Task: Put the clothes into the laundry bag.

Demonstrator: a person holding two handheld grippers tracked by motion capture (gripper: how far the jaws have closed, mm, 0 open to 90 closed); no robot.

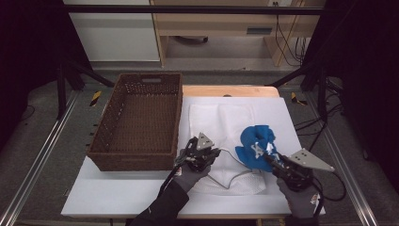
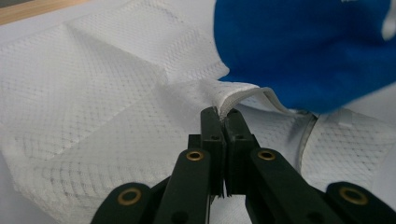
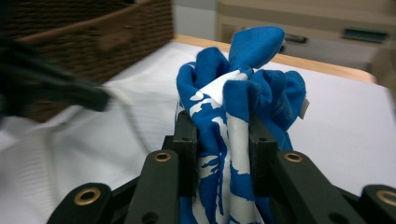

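The right gripper (image 3: 219,140) clamps a bunched blue-and-white printed cloth (image 1: 255,145), which rises from between its jaws above the white mesh garment (image 1: 221,123) spread on the white table (image 1: 117,193). The left gripper (image 2: 223,122) is closed on a hemmed edge of that garment, just left of the cloth. The brown wicker basket (image 1: 136,155) lies farther left, nearer the left hand, probably the cloth's destination.

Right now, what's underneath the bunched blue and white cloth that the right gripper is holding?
Below the bunched blue and white cloth, gripped by the right gripper, lies a white mesh fabric on the white table. The part of the mesh directly beneath it is covered.
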